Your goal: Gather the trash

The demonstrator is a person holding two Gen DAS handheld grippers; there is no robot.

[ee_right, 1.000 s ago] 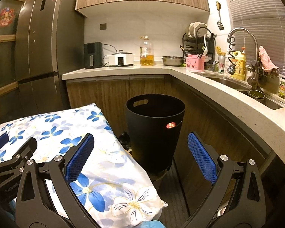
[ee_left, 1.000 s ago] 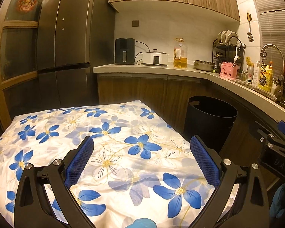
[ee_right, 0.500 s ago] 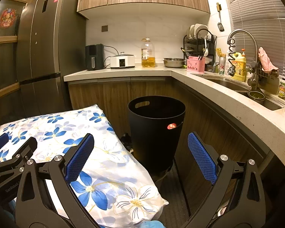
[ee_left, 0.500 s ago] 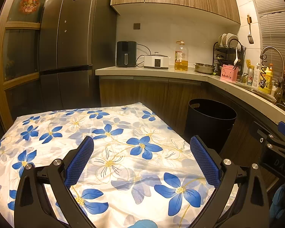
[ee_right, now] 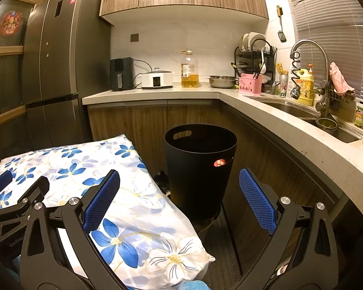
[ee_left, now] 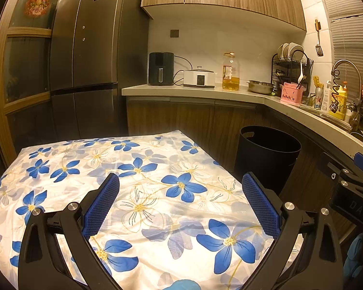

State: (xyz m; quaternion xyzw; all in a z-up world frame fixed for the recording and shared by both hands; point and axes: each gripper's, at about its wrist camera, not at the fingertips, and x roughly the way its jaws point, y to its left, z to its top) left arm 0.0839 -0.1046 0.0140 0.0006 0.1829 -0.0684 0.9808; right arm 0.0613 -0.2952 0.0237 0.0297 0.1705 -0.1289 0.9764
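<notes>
Both of your grippers, left gripper [ee_left: 180, 203] and right gripper [ee_right: 179, 199], have jaws wide apart, holding nothing. Your round black plastic trash bin [ee_right: 200, 164] stands just beside the blue-flowered white cloth-covered desk [ee_left: 84, 169].

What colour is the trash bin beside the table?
Black: the trash bin has cut-out handles and shows best in the right wrist view.

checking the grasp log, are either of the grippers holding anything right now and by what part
Nothing is held. The left gripper is open over the floral cloth, and the right gripper is open in front of the black bin.
</notes>
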